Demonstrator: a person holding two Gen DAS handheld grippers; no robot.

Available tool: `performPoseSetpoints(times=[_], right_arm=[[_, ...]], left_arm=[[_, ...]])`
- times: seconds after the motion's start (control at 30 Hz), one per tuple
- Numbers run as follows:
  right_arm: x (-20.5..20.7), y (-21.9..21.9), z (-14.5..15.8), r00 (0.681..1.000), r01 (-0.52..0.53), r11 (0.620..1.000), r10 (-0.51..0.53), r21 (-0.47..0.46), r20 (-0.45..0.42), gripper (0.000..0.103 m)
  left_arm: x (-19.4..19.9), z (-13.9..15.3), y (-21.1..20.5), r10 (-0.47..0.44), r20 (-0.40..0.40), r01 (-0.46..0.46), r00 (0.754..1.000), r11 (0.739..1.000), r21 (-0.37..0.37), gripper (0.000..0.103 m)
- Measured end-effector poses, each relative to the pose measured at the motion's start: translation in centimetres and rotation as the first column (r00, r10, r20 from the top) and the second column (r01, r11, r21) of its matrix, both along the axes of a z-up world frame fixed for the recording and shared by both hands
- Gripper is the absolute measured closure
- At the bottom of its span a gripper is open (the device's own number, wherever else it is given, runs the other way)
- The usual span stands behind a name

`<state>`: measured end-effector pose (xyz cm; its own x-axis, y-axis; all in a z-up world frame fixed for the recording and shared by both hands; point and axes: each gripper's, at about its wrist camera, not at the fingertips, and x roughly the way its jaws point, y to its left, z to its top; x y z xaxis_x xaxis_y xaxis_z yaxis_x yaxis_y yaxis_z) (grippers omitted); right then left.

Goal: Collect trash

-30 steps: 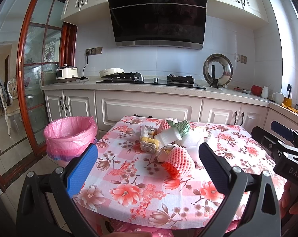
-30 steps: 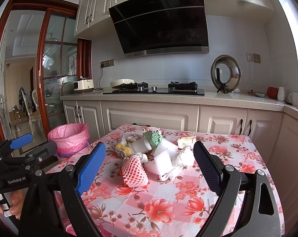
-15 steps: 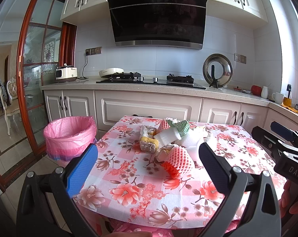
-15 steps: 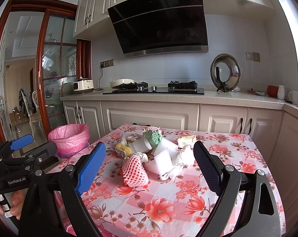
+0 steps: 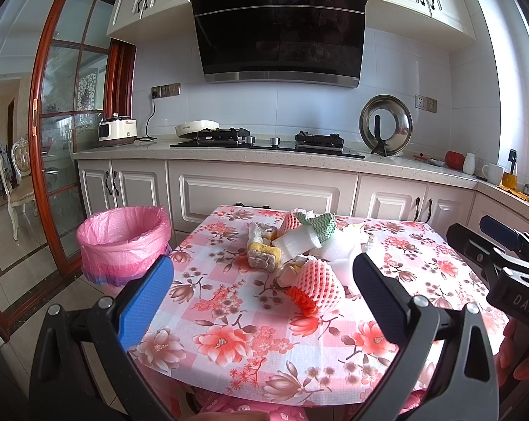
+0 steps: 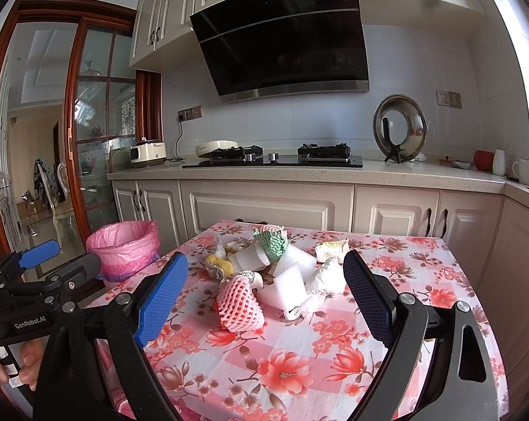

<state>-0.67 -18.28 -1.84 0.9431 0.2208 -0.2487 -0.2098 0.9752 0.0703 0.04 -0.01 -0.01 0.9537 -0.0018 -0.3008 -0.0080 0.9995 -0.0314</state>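
A heap of trash lies mid-table on the floral tablecloth [image 5: 229, 343]: a pink foam fruit net [image 5: 317, 289] [image 6: 238, 303] nearest me, white foam pieces [image 6: 290, 289], a yellow sponge [image 5: 262, 256], a green-and-white wavy cloth [image 6: 273, 242] and crumpled white paper [image 6: 325, 277]. A bin with a pink liner [image 5: 122, 242] [image 6: 125, 245] stands on the floor left of the table. My left gripper [image 5: 262, 298] is open and empty, short of the heap. My right gripper [image 6: 264, 298] is open and empty, also short of it.
White kitchen cabinets and a counter [image 5: 264, 156] with a gas hob run behind the table. A wood-framed glass door [image 5: 53, 140] stands at the left. The other gripper shows at each view's edge [image 5: 503, 263] [image 6: 29, 287].
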Motion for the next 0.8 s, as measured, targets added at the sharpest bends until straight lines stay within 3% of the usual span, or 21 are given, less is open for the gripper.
performPoseSetpoints(times=[0.8], right_arm=[[0.08,-0.25,-0.06,1.0,0.003,1.0,-0.003,0.004,-0.002,0.018]], left_arm=[[0.01,0.0,-0.02,0.001,-0.003,-0.001,1.0,1.0,0.001,0.004]])
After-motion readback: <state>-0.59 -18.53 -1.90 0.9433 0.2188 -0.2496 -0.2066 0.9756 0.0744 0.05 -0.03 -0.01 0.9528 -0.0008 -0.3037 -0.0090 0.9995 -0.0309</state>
